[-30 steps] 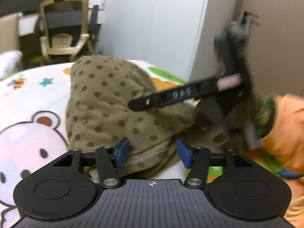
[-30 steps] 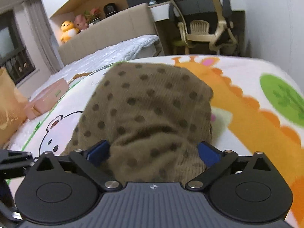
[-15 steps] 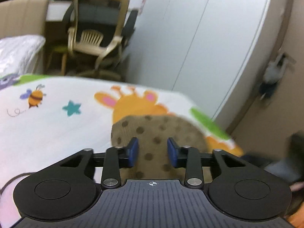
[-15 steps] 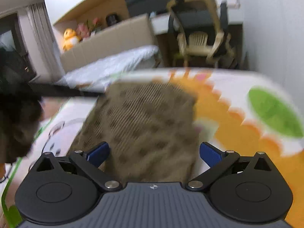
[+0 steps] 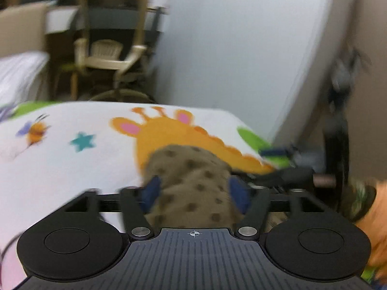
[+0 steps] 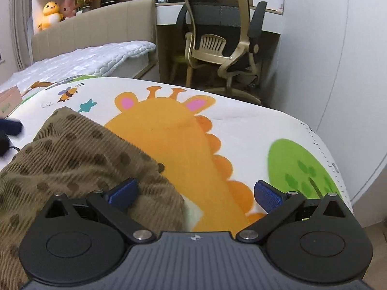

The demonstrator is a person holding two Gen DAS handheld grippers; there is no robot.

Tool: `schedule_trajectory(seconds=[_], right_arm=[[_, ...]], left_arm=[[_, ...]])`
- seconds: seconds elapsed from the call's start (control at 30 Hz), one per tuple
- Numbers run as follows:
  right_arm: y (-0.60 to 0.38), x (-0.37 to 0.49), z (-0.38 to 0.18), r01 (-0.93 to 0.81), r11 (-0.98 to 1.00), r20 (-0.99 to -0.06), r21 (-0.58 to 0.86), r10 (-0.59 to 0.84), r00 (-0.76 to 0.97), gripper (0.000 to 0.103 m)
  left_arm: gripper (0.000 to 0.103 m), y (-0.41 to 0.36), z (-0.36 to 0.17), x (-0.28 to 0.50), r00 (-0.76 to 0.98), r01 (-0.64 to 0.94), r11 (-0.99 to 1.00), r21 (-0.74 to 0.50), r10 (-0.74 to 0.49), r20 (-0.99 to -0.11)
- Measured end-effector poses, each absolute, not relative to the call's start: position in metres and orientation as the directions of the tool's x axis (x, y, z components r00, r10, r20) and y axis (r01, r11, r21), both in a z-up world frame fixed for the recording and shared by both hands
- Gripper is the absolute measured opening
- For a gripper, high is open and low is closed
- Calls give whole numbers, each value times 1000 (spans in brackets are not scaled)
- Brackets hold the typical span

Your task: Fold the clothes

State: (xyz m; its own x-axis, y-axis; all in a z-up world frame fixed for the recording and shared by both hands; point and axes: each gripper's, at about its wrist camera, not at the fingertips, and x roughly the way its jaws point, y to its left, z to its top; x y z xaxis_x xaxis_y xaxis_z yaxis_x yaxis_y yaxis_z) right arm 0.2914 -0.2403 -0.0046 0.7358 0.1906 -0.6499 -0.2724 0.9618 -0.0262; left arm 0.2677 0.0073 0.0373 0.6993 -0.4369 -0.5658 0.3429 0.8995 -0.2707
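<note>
A brown corduroy garment with dark dots (image 5: 191, 183) lies folded on a cartoon-print blanket (image 5: 72, 169). In the left wrist view, my left gripper (image 5: 194, 193) is open, its blue pads on either side of the garment's near end; the view is blurred. In the right wrist view the same garment (image 6: 79, 159) lies at the left, and my right gripper (image 6: 196, 193) is open and empty over the orange giraffe print (image 6: 169, 130), its left pad at the garment's edge. The right gripper also shows blurred in the left wrist view (image 5: 290, 176).
An office chair (image 6: 217, 38) and a desk stand beyond the blanket's far edge. A white wardrobe (image 6: 338, 60) is at the right. A bed with a beige headboard (image 6: 96, 29) is at the back left. Orange clothing (image 5: 372, 207) lies at the right.
The left gripper's pads have opened wider around the garment. The right gripper has swung right, so the garment now lies at its left instead of between its pads.
</note>
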Motion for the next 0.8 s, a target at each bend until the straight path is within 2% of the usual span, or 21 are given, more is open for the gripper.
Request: schedule_trajectory(seconds=[0.03, 0.13, 0.27, 0.33, 0.4, 0.47, 0.57, 0.6, 0.63, 0.8], right_arm=[[-243, 287, -4, -273, 961, -652, -34, 186, 735, 102], [-250, 270, -4, -286, 955, -666, -75, 165, 728, 102], [-255, 243, 2, -304, 942, -678, -140, 132, 723, 102], [-264, 230, 15, -308, 950, -670, -49, 198, 715, 102], [-278, 224, 28, -320, 931, -648, 177, 355, 674, 102], [-287, 220, 29, -299, 880, -611, 369, 472, 635, 102], [-276, 220, 13, -276, 864, -630, 421, 497, 596, 99], [-270, 223, 5, -272, 864, -647, 424, 499, 577, 91], [-264, 227, -3, -267, 863, -664, 429, 501, 555, 88], [-236, 241, -3, -305, 850, -645, 430, 525, 555, 87]], left_arm=[[89, 15, 34, 269, 691, 323, 898, -297, -439, -575], [90, 34, 17, 276, 642, 271, 883, -383, -462, -611], [92, 38, -15, 285, 554, 240, 818, -522, -557, -619], [92, 35, -23, 286, 543, 232, 806, -544, -571, -615], [89, 32, -24, 285, 546, 241, 804, -544, -575, -609], [81, 29, -24, 285, 537, 245, 794, -556, -589, -604], [75, 25, -21, 281, 544, 251, 806, -537, -576, -610], [73, 24, -19, 279, 549, 257, 812, -524, -569, -613], [71, 23, -18, 277, 553, 261, 817, -515, -564, -614], [68, 30, -18, 272, 572, 274, 810, -518, -571, -590]])
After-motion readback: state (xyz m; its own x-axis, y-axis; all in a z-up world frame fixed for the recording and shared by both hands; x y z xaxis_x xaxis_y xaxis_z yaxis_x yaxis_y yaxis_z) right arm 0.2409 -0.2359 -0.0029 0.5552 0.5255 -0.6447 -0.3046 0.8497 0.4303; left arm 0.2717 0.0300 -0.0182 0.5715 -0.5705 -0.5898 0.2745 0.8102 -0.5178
